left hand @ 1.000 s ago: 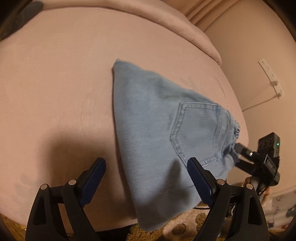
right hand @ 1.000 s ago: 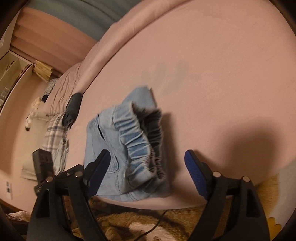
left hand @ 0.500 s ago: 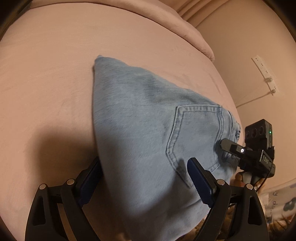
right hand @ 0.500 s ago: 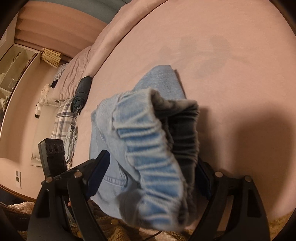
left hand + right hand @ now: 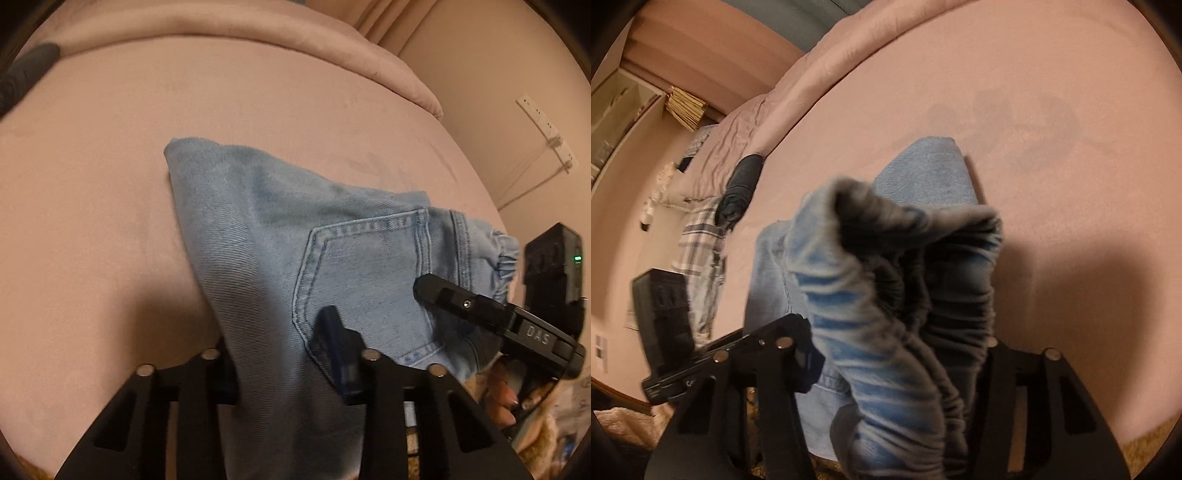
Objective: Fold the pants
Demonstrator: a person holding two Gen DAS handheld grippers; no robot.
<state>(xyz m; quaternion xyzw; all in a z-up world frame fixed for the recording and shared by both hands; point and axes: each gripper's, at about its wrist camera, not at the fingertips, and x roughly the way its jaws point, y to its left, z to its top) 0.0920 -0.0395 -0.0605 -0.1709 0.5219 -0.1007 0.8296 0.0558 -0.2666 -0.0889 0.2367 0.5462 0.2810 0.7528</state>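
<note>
1. The left gripper (image 5: 280, 354) has just been closing its jaws, and they are now standing narrow, pinching the folded edge of the pants (image 5: 266, 236) at 6 o'clock in the left wrist view; the blue pad (image 5: 338, 354) is pressing on the denim just below the back pocket (image 5: 365, 280).
2. The right gripper (image 5: 897, 373) has likewise just been closing its jaws, and they are clamping about half-wide on the bunched elastic waistband (image 5: 886, 295), which is filling the gap between the fingers at 6 o'clock in the right wrist view.
3. The pants are lying on the pink bed (image 5: 92, 184), with one end reaching toward 11 o'clock in the left wrist view and the waistband end hanging at the bed's near edge.
4. White letters reading "DAS" (image 5: 537, 333) are showing on the right gripper's black body at 4 o'clock in the left wrist view.
5. Counting: one pair of pants, one back pocket showing, two grippers, one dark rolled garment (image 5: 740, 188) lying at 10 o'clock in the right wrist view.
</note>
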